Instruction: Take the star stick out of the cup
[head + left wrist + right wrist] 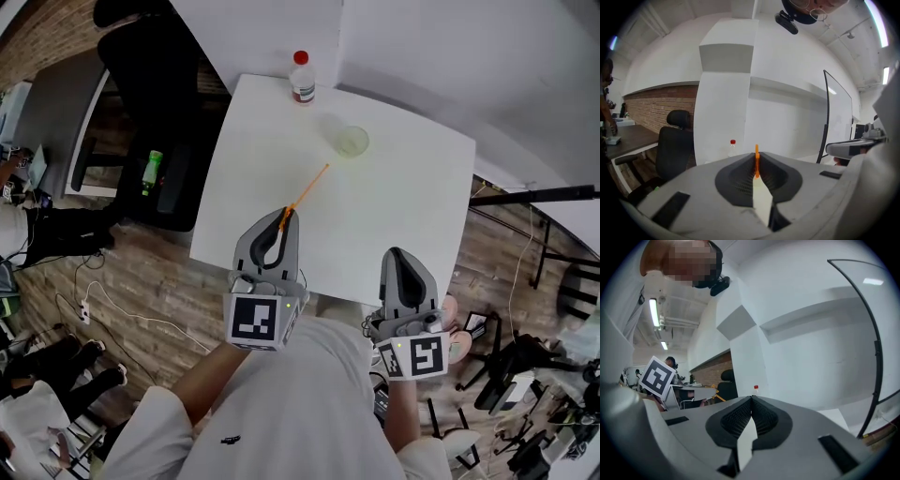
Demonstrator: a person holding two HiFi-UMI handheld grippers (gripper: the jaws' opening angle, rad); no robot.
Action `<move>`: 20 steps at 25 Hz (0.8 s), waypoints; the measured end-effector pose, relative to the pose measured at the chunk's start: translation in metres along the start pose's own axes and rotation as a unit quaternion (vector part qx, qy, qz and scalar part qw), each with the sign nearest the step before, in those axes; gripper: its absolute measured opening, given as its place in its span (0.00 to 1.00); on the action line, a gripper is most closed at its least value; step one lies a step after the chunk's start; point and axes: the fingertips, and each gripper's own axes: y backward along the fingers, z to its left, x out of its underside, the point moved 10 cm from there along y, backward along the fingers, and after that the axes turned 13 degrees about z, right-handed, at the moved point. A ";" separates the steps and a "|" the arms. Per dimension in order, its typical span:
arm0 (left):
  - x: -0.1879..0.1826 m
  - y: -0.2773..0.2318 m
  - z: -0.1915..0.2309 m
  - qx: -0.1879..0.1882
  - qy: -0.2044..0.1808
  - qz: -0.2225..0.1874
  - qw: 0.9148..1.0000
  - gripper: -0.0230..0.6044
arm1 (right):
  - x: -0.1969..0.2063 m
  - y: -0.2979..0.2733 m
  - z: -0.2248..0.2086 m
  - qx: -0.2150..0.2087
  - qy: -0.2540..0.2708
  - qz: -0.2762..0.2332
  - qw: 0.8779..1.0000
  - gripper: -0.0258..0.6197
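A thin orange stick (307,192) is pinched at its near end by my left gripper (288,215) above the white table (412,216). The stick's far end points at the clear cup (353,141) and stops short of it, outside the cup. I cannot make out a star shape on it. In the left gripper view the orange stick (757,161) stands upright between the closed jaws. My right gripper (396,253) hovers at the table's near edge, shut with nothing in it; its jaw tips (751,399) meet in the right gripper view.
A small bottle with a red cap (302,78) stands at the table's far edge, left of the cup. A black office chair (155,56) and a desk are on the left. Cables lie on the wooden floor (141,291), and black stands (525,197) are on the right.
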 end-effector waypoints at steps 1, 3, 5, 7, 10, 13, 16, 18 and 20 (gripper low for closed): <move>0.000 0.005 0.001 -0.001 0.000 -0.007 1.000 0.06 | -0.001 0.002 0.001 0.001 0.001 -0.003 1.000 0.05; -0.001 0.016 0.004 -0.001 0.003 -0.013 1.000 0.06 | -0.004 0.006 0.005 0.005 0.018 -0.002 1.000 0.05; 0.000 0.026 0.008 0.000 0.007 -0.016 1.000 0.06 | -0.006 0.007 0.012 0.015 0.049 0.003 0.999 0.05; 0.001 0.037 0.012 0.002 0.008 -0.019 1.000 0.06 | -0.008 0.010 0.018 0.022 0.058 0.002 0.998 0.05; 0.008 0.056 0.016 0.011 0.006 -0.016 1.000 0.06 | -0.009 0.014 0.026 0.016 0.045 -0.009 0.999 0.05; 0.017 0.066 0.021 0.017 0.008 -0.008 1.000 0.06 | -0.011 0.016 0.029 -0.011 0.025 -0.025 0.999 0.05; 0.020 0.075 0.023 0.016 0.012 -0.011 1.000 0.06 | -0.016 0.018 0.032 -0.026 0.034 -0.026 0.999 0.05; 0.024 0.082 0.023 0.013 0.015 -0.015 1.000 0.06 | -0.018 0.019 0.035 -0.033 0.044 -0.019 0.998 0.05; 0.028 0.086 0.023 0.015 0.014 -0.013 1.000 0.06 | -0.018 0.018 0.036 -0.051 0.041 -0.014 0.998 0.05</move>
